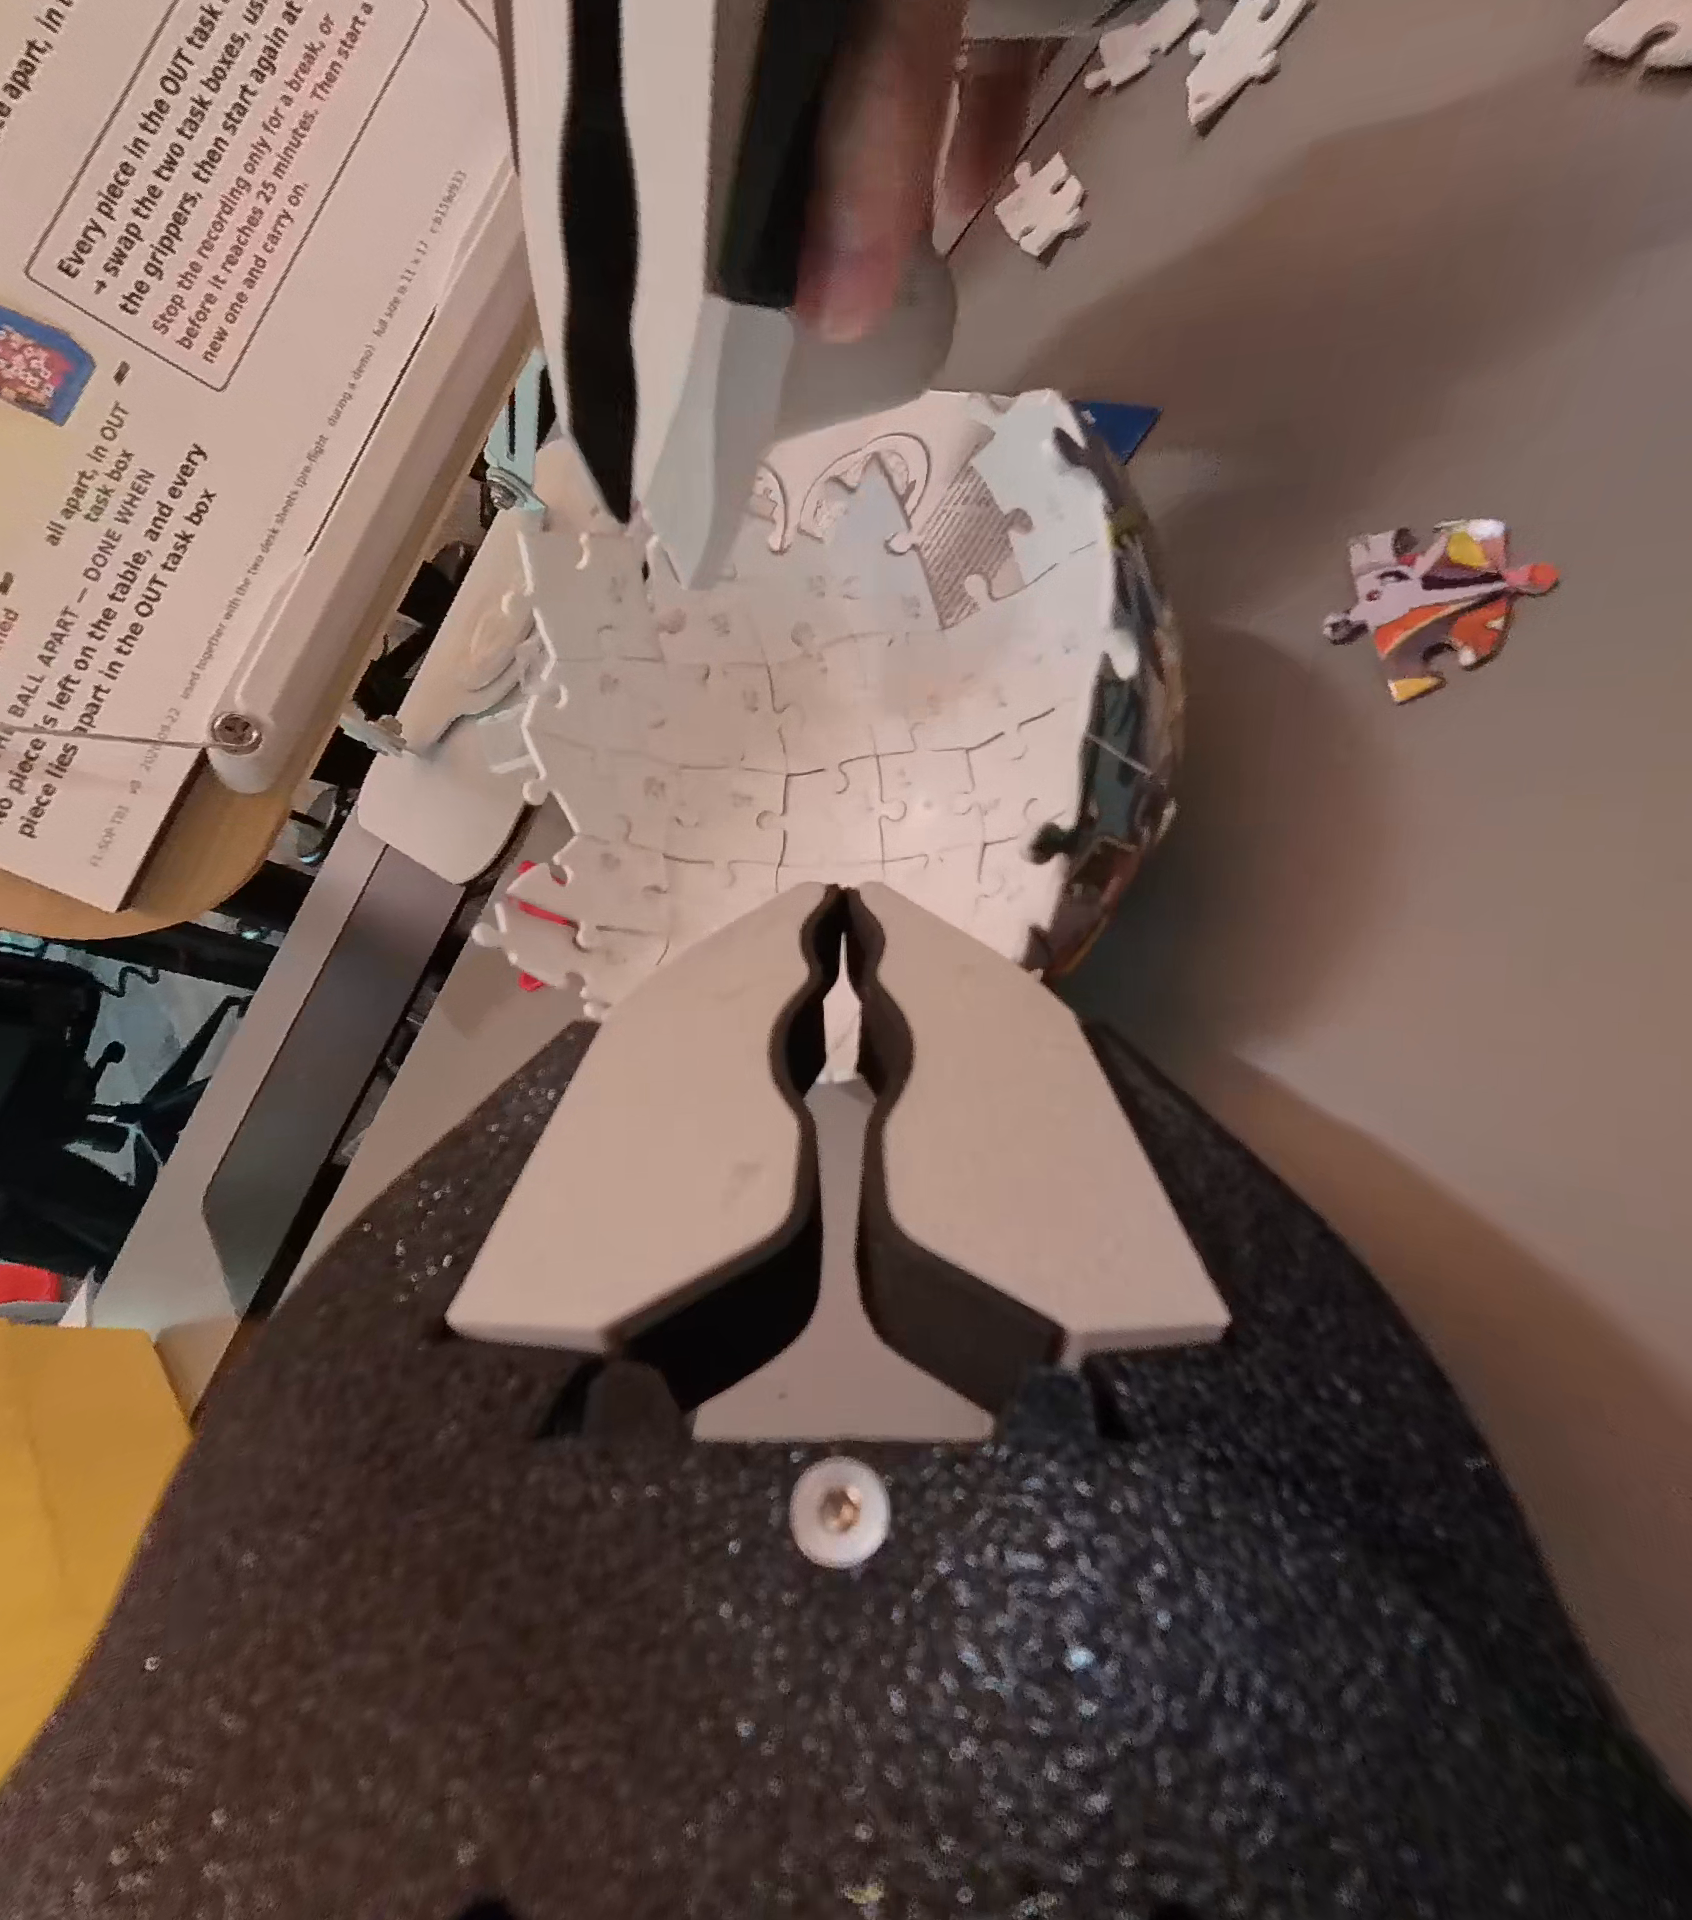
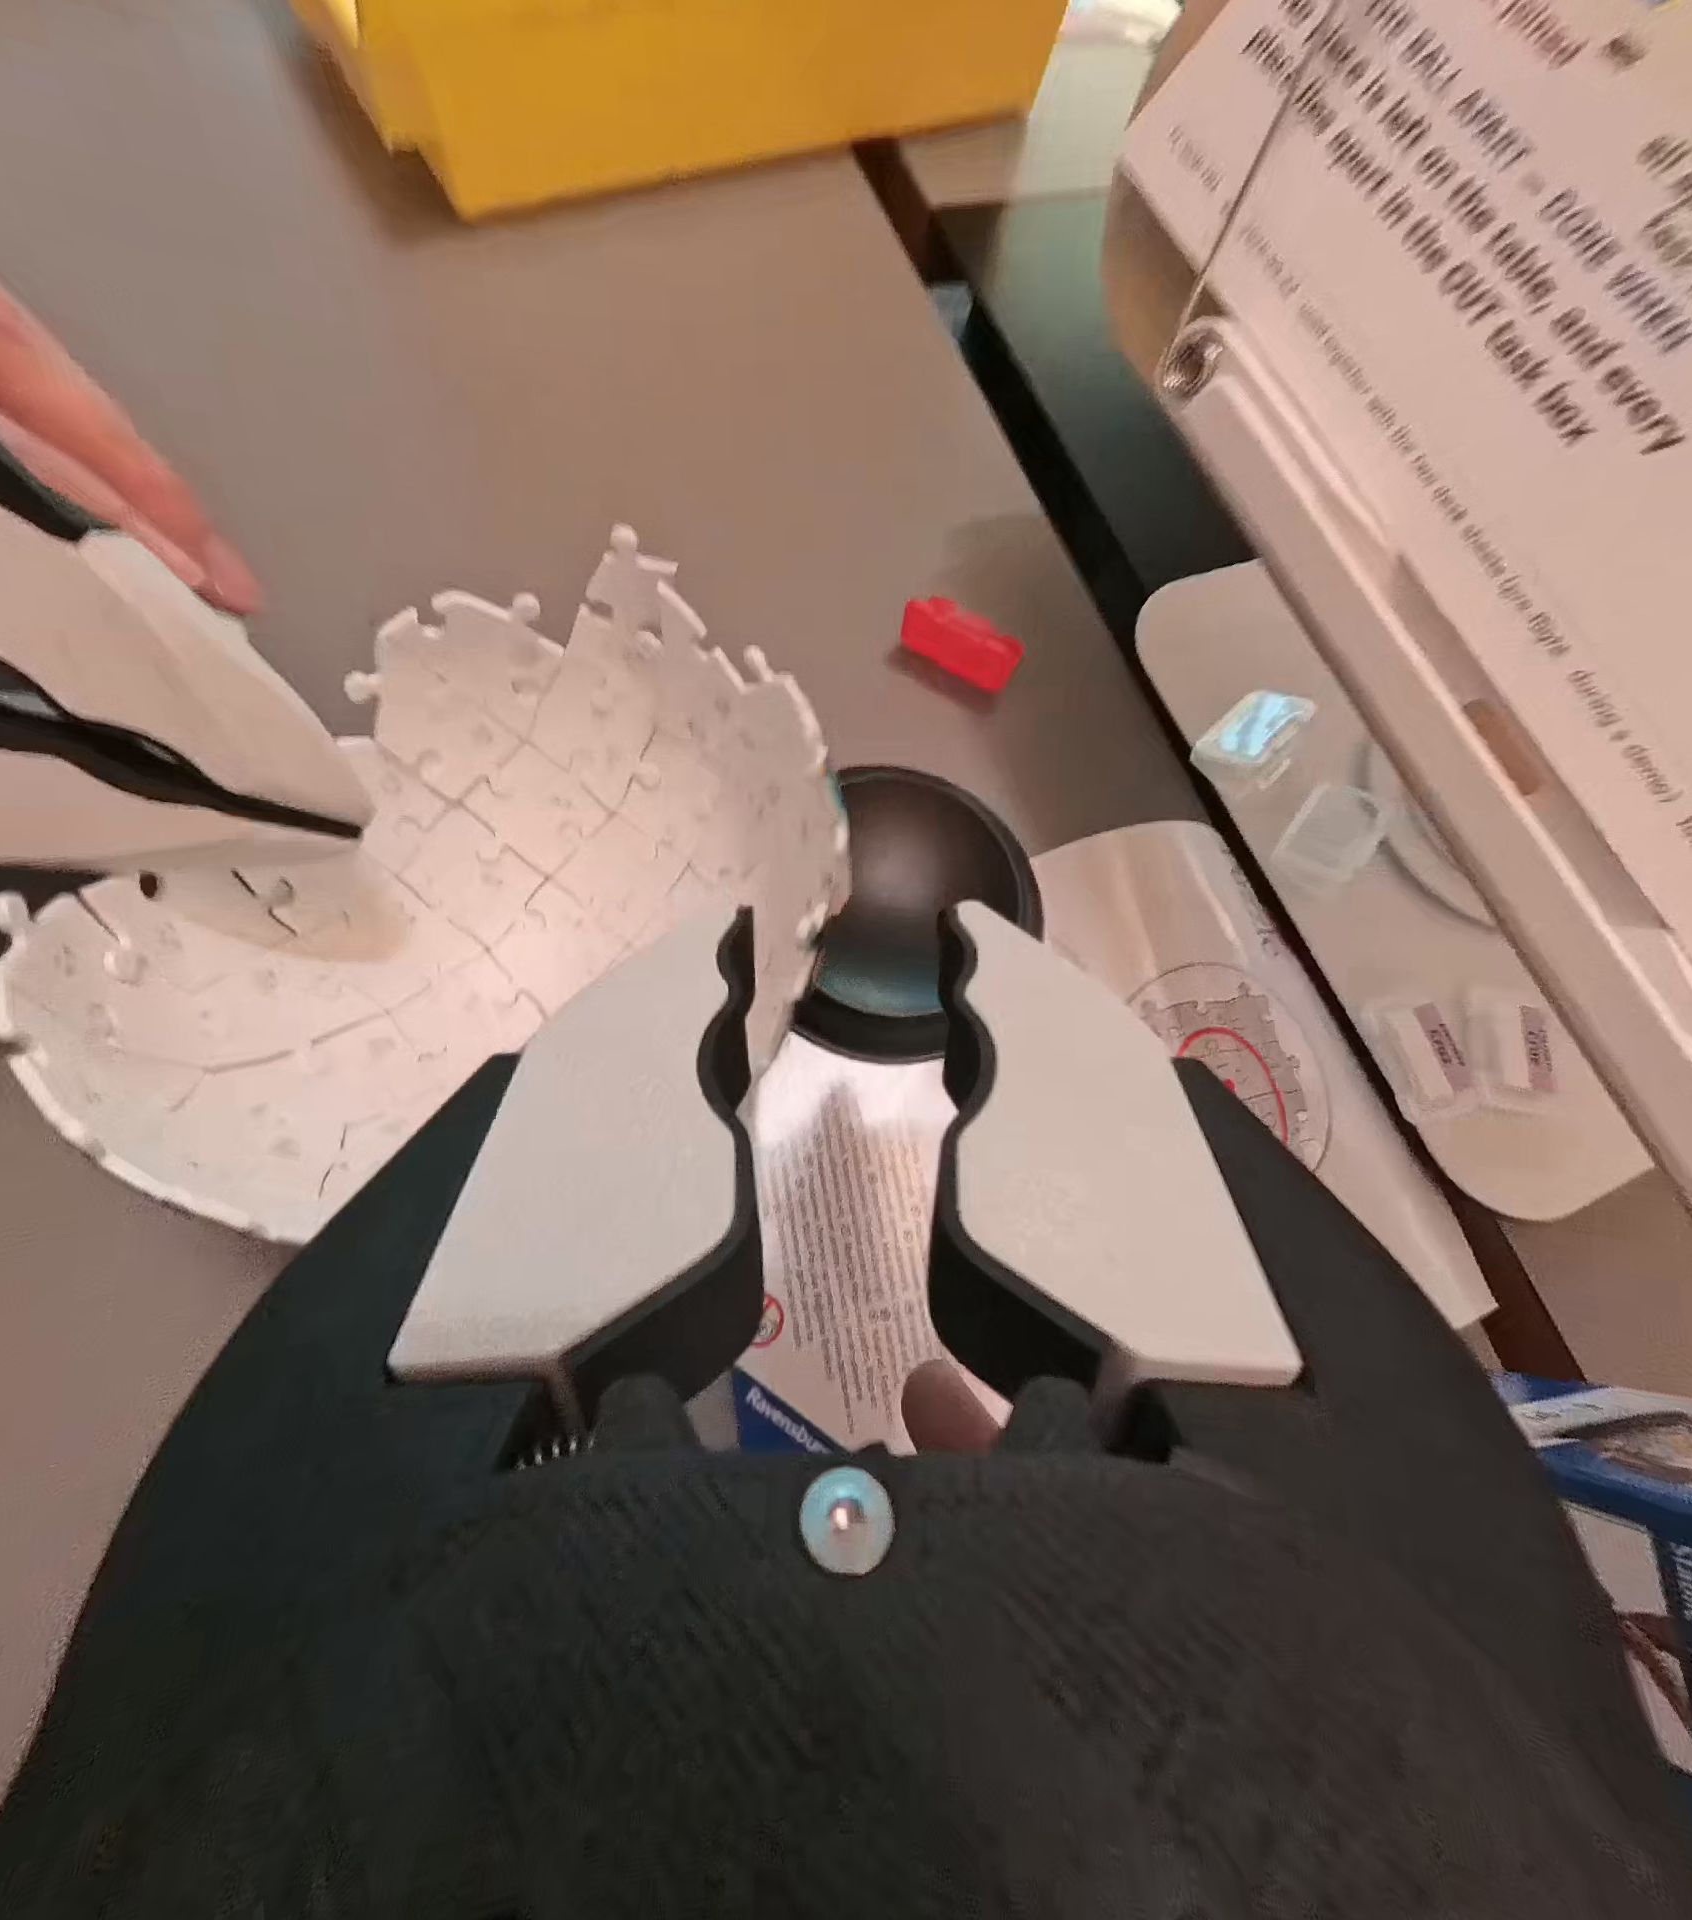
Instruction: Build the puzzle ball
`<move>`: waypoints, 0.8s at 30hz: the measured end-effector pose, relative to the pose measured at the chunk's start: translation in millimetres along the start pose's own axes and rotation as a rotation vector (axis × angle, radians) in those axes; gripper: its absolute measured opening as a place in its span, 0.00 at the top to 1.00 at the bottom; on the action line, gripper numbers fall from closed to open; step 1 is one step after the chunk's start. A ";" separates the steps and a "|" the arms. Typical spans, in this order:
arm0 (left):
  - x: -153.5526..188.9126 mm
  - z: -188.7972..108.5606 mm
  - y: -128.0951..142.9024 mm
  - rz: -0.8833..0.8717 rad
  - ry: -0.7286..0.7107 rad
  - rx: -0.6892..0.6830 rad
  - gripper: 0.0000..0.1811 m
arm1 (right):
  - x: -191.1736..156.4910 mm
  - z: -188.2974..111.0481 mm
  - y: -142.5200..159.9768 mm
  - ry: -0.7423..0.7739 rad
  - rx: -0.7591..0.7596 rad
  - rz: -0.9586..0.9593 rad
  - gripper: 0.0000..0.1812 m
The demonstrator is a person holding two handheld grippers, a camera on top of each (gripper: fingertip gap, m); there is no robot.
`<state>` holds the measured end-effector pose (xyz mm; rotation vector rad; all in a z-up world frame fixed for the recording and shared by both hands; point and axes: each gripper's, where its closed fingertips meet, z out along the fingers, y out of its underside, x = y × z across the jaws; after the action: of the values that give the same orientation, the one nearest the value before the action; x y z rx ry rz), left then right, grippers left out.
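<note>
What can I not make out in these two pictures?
- Shell print: the left wrist view shows its white inside; only a sliver of the outside shows at the right rim.
- Right gripper: blur in the right wrist view hides whether a finger touches the shell.
- Left gripper: its own tips hide the rim they pinch.
- Stand: partly behind the shell and fingers.
- Loose pieces: blurred, some cut off by the top edge.

Both grippers are showing speckled black bodies [image 1: 925,1714], pale grey wavy-edged fingers [image 1: 676,1143] and a silver centre screw [image 2: 844,1523].
</note>
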<state>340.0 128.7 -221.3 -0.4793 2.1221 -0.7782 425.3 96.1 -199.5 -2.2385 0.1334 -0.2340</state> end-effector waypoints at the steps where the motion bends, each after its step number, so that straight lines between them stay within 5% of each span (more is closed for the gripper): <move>1: 1.0 0.4 -1.2 -0.007 0.009 0.008 1.00 | -2.0 1.1 3.9 -0.010 -0.016 -0.008 0.81; 24: 11.6 3.3 -10.3 0.053 0.057 0.057 1.00 | -1.2 24.9 -9.2 -0.228 -0.053 -0.049 0.87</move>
<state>336.4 113.3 -222.5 -0.3730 2.1498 -0.8288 429.6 121.0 -207.7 -2.3052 -0.0386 -0.0005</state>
